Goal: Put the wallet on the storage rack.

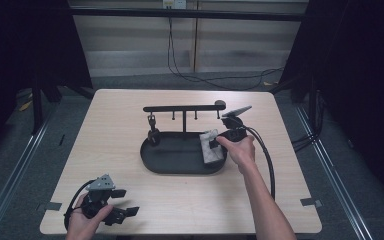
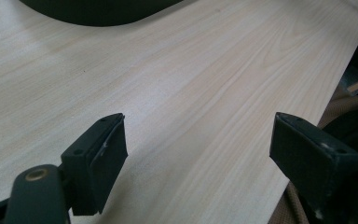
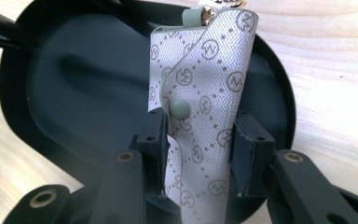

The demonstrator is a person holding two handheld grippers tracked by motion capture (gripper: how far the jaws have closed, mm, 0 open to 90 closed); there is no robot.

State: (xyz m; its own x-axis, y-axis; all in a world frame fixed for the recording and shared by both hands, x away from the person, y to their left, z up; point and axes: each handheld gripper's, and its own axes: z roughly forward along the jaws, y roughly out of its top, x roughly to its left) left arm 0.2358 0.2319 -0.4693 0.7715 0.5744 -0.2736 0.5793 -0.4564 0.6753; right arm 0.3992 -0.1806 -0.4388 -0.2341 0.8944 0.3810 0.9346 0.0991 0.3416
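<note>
Dark curtains and a grey floor are seen around a pale wooden desk [image 1: 130,200]. At its middle, a small grey wallet [image 3: 200,93] printed with circled monograms is held over the right end of a black oval tray [image 1: 172,160]. In the right gripper view its long axis runs up and away from the camera, with the snap tab and a metal ring at the far end; the near end is cut off by the lower frame edge. It is clamped between the jaws of the right gripper [image 3: 198,154], which are nearly closed, each pad pressed against one side. Whether the wallet touches the tray floor cannot be told.

A black rack [image 1: 184,108] with small hooks rises from the tray's back edge, and a dark object hanging at its left cannot be made out. Well apart, at the desk's near left corner, the left gripper [image 2: 198,154] is held low over bare wood, its jaws spread wide with nothing between them.
</note>
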